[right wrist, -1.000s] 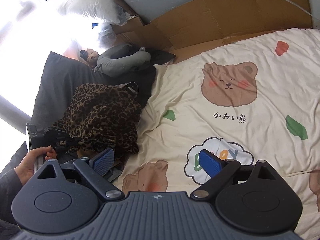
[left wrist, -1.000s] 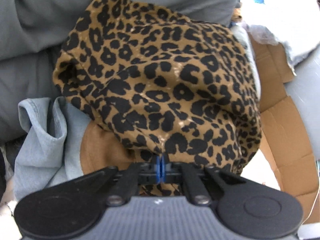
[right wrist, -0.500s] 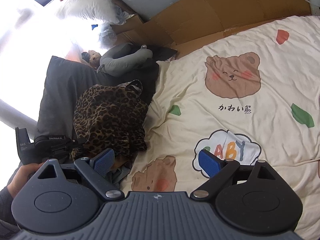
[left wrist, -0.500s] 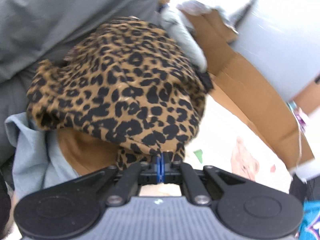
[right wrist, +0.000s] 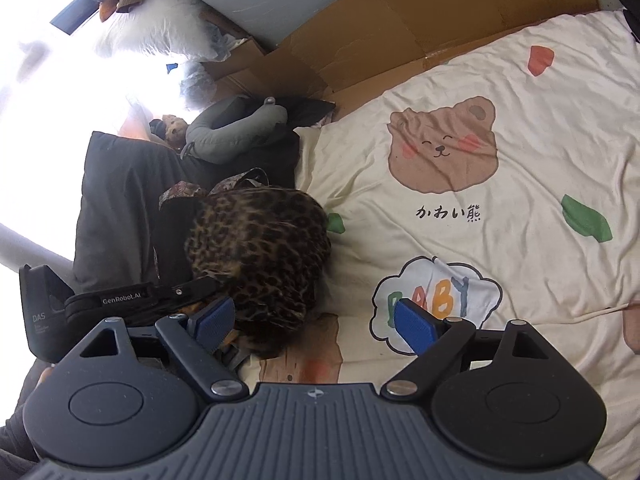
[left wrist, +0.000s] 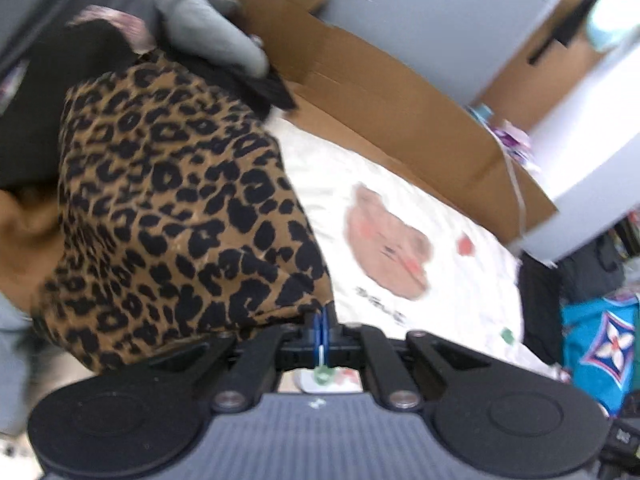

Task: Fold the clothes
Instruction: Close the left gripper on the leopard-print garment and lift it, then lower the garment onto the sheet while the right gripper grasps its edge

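A leopard-print garment hangs bunched from my left gripper, whose blue pads are shut on its lower hem. In the right wrist view the same garment sits lifted at the left edge of the cream bear-print sheet, with the left tool's black body behind it. My right gripper hovers low over the sheet, wide apart and closing. Its left pad is beside the garment's lower edge, and neither pad presses on cloth.
Brown cloth and pale blue cloth lie under the leopard garment. A grey neck pillow rests on a dark pillow. Cardboard lines the bed's far side. A teal bag stands past the bed's edge.
My left gripper has rolled and carried the leopard garment off the dark pillow toward the cream sheet. The right gripper has sunk slightly, and its fingers have drawn a little closer.
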`<state>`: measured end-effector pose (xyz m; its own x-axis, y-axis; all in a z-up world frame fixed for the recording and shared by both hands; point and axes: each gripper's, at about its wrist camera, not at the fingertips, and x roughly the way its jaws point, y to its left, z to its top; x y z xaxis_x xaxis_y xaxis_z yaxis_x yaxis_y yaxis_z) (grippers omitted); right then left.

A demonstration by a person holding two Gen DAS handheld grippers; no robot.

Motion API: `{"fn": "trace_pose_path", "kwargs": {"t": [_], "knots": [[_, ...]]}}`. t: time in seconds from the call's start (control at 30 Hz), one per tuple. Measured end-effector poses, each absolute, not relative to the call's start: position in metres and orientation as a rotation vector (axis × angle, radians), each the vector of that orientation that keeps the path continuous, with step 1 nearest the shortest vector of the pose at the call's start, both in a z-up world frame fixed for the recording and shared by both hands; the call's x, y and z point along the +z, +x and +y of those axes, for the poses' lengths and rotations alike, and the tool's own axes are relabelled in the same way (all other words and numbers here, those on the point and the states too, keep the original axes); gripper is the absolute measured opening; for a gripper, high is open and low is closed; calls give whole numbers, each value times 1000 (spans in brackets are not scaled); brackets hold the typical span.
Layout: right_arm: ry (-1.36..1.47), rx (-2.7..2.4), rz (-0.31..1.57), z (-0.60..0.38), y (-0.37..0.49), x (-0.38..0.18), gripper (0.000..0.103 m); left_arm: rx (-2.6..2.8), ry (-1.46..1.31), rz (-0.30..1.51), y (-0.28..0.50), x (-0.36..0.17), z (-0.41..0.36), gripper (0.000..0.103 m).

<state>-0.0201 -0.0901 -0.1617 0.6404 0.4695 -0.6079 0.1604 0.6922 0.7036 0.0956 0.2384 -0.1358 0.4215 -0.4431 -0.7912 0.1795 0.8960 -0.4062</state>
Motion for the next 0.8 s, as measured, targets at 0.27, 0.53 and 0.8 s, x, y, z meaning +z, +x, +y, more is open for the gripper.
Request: {"fn": "trace_pose_path", "kwargs": {"t": [0.27,0.53,0.8], "knots": [[856,154,913,-104,-23,-187,89,-567,-278,1182,76,-174,187,1],[885,138,967,-99,-14,-213,89,-612,-256,1283,76,-193,182,18],[937,106,1060,-84,9,-260,89,-513,-247,1261,84,-193,205,29]]}}
